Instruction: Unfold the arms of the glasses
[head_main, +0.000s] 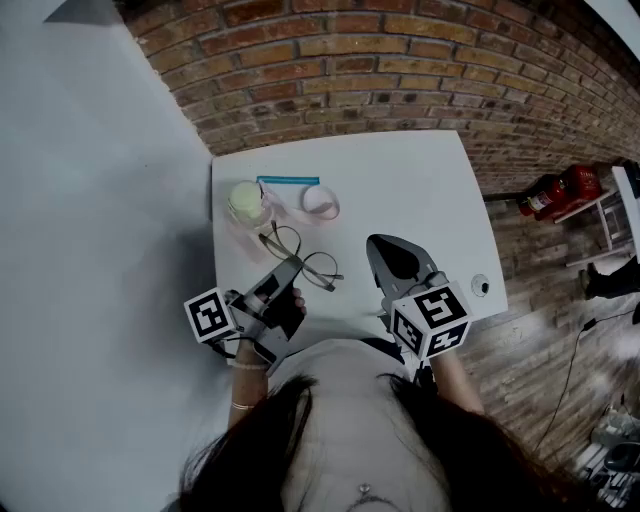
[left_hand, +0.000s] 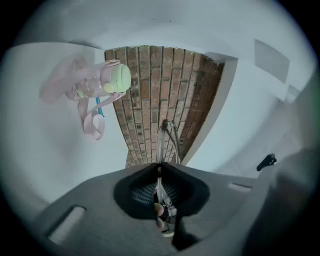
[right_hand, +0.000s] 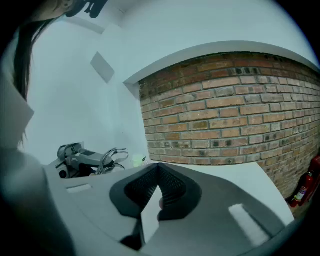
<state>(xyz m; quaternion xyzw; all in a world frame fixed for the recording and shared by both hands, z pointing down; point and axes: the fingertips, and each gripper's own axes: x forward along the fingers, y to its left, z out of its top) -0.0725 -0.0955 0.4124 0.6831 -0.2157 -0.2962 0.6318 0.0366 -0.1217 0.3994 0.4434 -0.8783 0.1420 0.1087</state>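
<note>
Thin wire-rimmed glasses (head_main: 318, 268) are held over the near middle of the white table (head_main: 420, 180). My left gripper (head_main: 289, 266) is shut on them from the near left, and in the left gripper view the wire frame (left_hand: 168, 136) sticks out past the closed jaws (left_hand: 159, 167). Whether the arms are folded I cannot tell. To the right of the glasses and apart from them, my right gripper (head_main: 379, 243) is shut with nothing in it. The right gripper view has its jaws (right_hand: 158, 168) meeting, with the glasses (right_hand: 113, 157) off to the left.
A pink bottle with a pale green lid (head_main: 246, 201) stands at the table's far left, with a pink strap loop (head_main: 321, 204) and a blue strip (head_main: 288, 181) beside it. A small round object (head_main: 481, 286) lies near the right edge. A brick wall (head_main: 400, 70) rises behind.
</note>
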